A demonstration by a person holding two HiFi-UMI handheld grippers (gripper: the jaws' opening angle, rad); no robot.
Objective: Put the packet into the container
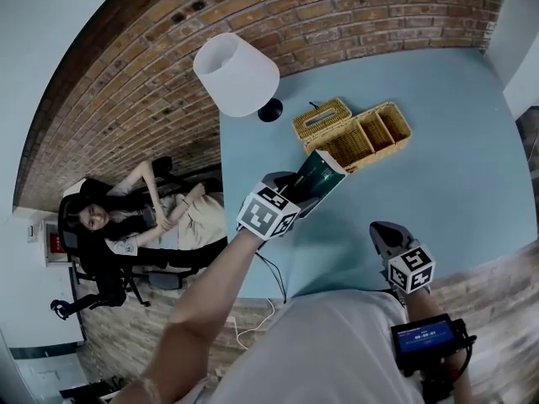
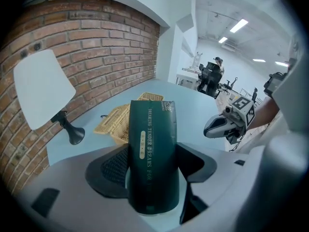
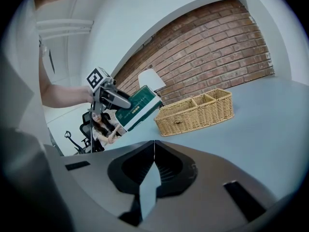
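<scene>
A dark green packet (image 2: 153,153) with pale lettering stands between the jaws of my left gripper (image 2: 152,166), which is shut on its lower part. In the head view the packet (image 1: 318,179) hangs above the blue table, just in front of the wicker container (image 1: 354,133), and the left gripper (image 1: 299,188) holds its near end. The container (image 3: 195,112) is a long basket with several compartments. My right gripper (image 3: 153,161) is shut with nothing in it, near the table's front edge (image 1: 383,234), well to the right of the packet (image 3: 137,105).
A white-shaded lamp (image 1: 237,74) stands at the table's far left corner, beside the container. A brick wall runs behind the table. A person sits in an office chair (image 1: 139,217) left of the table. Bare blue tabletop (image 1: 455,183) lies right of the container.
</scene>
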